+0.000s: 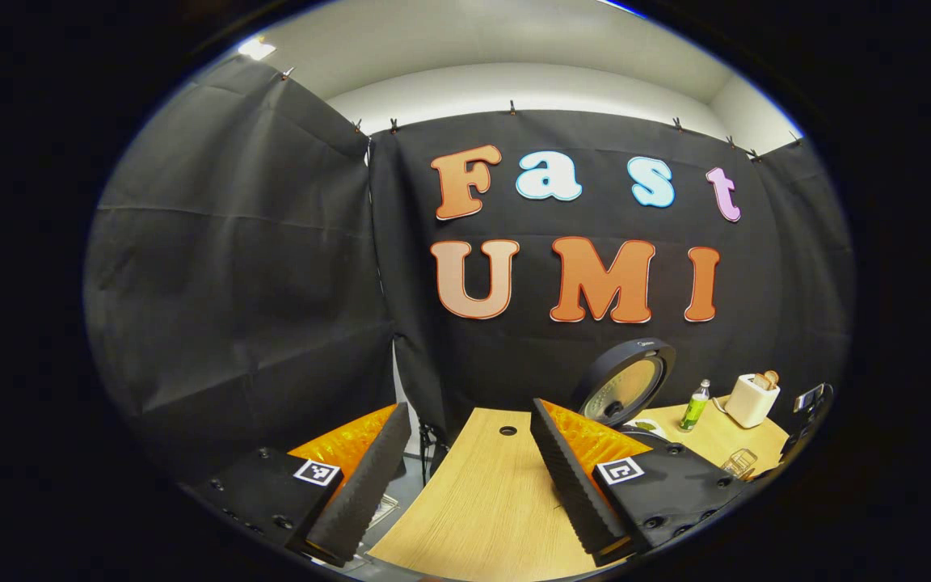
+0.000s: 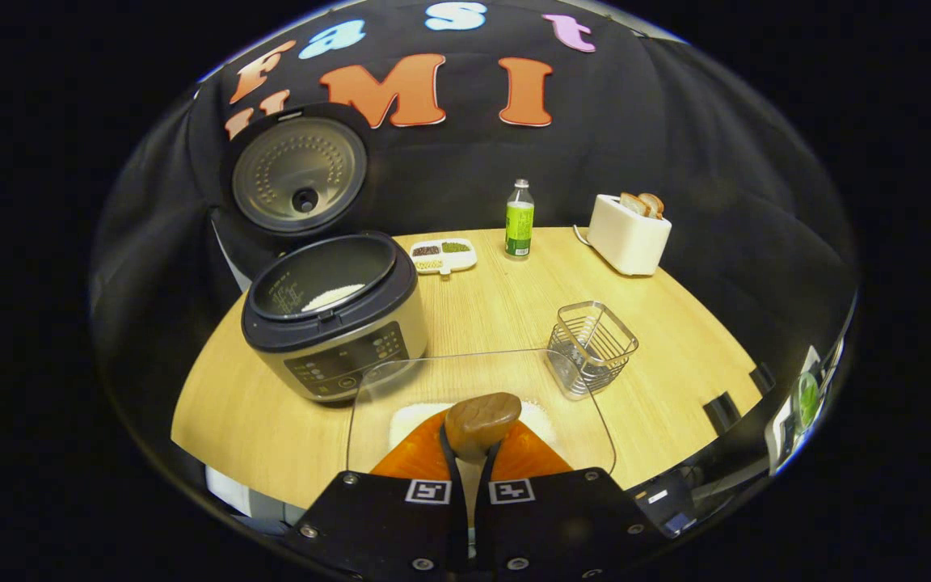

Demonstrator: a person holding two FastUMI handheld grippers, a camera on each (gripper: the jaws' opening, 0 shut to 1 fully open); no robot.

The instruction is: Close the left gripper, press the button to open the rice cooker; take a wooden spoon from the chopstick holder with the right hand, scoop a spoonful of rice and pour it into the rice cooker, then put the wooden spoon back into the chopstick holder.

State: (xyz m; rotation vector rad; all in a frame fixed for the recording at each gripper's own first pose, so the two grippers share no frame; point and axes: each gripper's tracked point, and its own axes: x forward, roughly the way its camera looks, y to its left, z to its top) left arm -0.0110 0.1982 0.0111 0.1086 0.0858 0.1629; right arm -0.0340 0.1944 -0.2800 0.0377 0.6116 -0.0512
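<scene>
**Right gripper clamped on wooden spoon over rice container; left gripper wide and empty**

Right gripper [image 2: 469,461] sat bottom centre of the right gripper view, fingers nearly together, pinching the wooden spoon [image 2: 482,422]; its smooth brown rounded bowl stuck up between the tips. Spoon hovered over a clear, round-cornered plastic container [image 2: 595,420] with white rice [image 2: 413,420] inside; contact with the rice couldn't be told. Rice cooker [image 2: 334,323] at centre left: lid [image 2: 298,171] up, dimpled metal inner plate, dark pot with some white rice at the bottom, silver body with button panel. Wire-mesh chopstick holder [image 2: 591,347] stood just right of the container, on the light wood-grain table [image 2: 676,323]. Farther back: divided grain dish [image 2: 443,255], green-label bottle [image 2: 520,220], white toaster [image 2: 629,233] with bread.

Left gripper [image 1: 465,485] at the bottom of the left gripper view: fingers spread wide, ribbed pads [image 1: 570,477], holding nothing, above the table edge.
</scene>
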